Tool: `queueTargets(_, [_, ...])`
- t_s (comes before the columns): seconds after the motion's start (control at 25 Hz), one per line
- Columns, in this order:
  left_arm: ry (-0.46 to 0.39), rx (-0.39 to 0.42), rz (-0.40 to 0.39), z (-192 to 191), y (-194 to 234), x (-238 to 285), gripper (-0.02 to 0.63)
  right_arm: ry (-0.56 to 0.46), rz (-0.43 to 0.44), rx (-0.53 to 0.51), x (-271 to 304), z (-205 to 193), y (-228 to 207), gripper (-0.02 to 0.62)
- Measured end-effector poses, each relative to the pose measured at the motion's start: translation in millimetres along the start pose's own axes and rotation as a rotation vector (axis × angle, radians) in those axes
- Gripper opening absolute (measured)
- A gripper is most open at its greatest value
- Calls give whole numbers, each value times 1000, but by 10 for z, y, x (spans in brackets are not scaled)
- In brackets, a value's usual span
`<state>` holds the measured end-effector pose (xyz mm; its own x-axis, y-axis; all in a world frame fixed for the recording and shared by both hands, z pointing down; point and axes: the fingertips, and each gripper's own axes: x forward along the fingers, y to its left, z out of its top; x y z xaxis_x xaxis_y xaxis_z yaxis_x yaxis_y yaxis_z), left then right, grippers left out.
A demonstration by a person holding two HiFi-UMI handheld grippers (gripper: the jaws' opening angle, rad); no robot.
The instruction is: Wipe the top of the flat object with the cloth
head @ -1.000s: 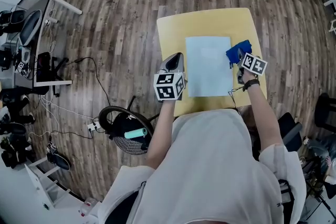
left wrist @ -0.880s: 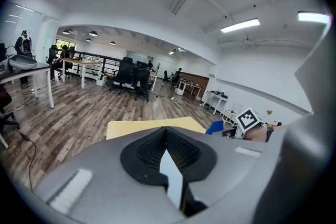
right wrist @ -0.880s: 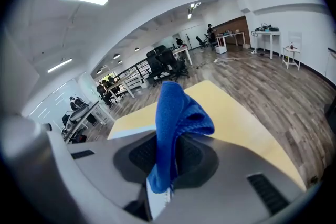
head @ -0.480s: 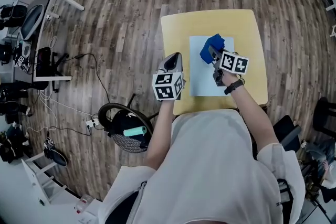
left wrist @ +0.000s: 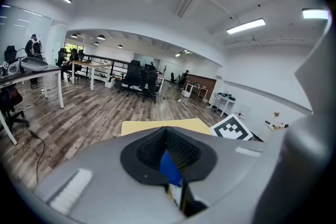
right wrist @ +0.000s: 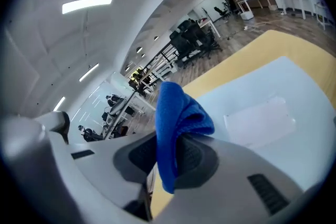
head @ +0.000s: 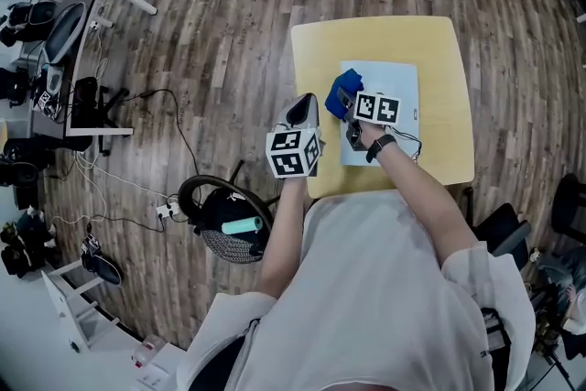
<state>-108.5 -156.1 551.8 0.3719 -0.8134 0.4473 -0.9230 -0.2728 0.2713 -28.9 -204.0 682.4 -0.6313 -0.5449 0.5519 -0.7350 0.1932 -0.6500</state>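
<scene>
Blue microfibre, bunched up and pinched tight: my right tongs (right wrist: 164,157) are closed on the cloth (right wrist: 177,113), and a fat fold of it pokes out past the tips. From the head view those right tongs (head: 344,100) hold the cloth (head: 335,104) at the 9 o'clock edge of the flat sheet (head: 396,83). Whether the cloth actually presses on the surface, I can't tell from here.

The sheet (right wrist: 273,92) is pale, nearly white with a blue tint, and lies flat. In the right gripper view it spreads out towards 3 o'clock of the cloth, with a small clear rectangular patch (right wrist: 258,119) stuck on it. Under it is the yellow tabletop (right wrist: 239,57), showing as a band along the sheet's far side.

Over to my left tongs (left wrist: 167,132): jaws together, nothing clamped that I can make out, only a sliver of blue and a strip of yellow showing through the slit below the tips. Beyond them I see the tabletop (left wrist: 152,126) and, at 3 o'clock, the marker cube (left wrist: 233,128) of the right tongs.

From above, the left tongs (head: 306,107) sit at the tabletop's (head: 366,37) 9 o'clock edge, just beside the cloth but off the sheet. On the wooden floor (head: 229,5), at 7 o'clock of the table, stands a black mesh bin (head: 220,229) with a teal tube (head: 241,226) lying in it.
</scene>
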Motion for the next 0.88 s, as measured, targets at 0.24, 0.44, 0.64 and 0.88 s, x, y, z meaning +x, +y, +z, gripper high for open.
queueTargets(0.24, [3,11,-35,-7,-94,47,9,-50,-131,-48,-397,73,-571,52])
queueTargets(0.44, [12,29,-70,-27,-242,128,10,-104,-233,-11,-917,205,-1167,52])
queueTargets(0.64, [19,44,-95,-37,-402,206,9,-169,-356,33,-1510,362,-1804,52])
queueTargets(0.88, [25,58,-106,-59,-481,186,9,-229,-438,71,-1959,476,-2188,52])
